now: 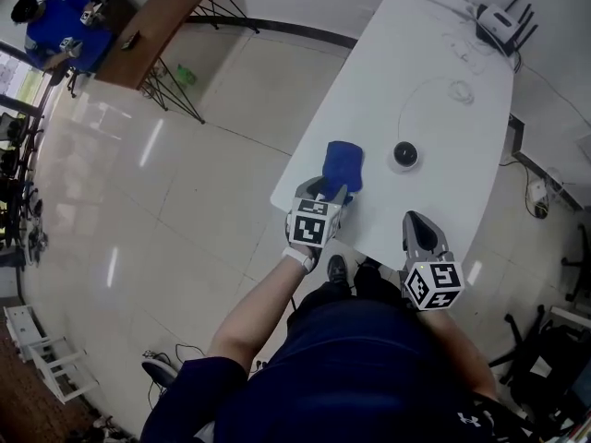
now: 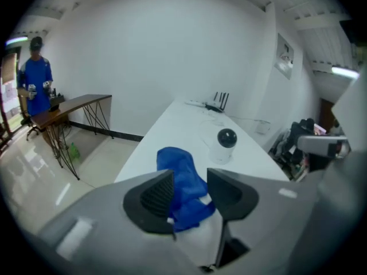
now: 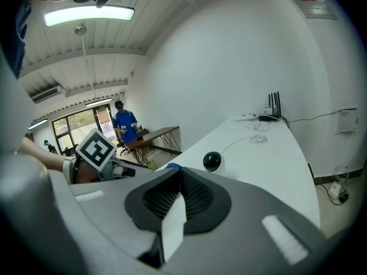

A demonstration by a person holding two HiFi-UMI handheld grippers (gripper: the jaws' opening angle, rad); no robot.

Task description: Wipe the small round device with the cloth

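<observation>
Small round device [image 1: 404,154]: stands upright on the white table [image 1: 443,192], toward its near end. It is to the right of the cloth and apart from it, and neither tool touches it.
Cloth [image 1: 343,165]: blue and bunched, lying on the table close to the left edge.
Left gripper [image 1: 331,195]: jaws parted and straddling the near end of the cloth. The pads do not appear to press on the fabric, so nothing is grasped yet.
Right gripper [image 1: 417,221]: jaws clenched together with nothing between them, held at the table's near edge, short of the device.
Cable [image 1: 406,100]: thin, running from the device toward the far end of the table.
Stage (judged): cloth pick-up; wiping has not begun.
Risk, shallow grip: closing on a single fold may let the cloth slip free during the first stroke.
Risk, edge loss: pushing the bunched cloth sideways instead of clamping it could send it off the left edge.
Risk, tipping: the device looks light and is unbraced, so a firm wipe could slide or topple it.
Risk, cable snag: a trailing cloth corner may catch the cable and drag the device.
</observation>
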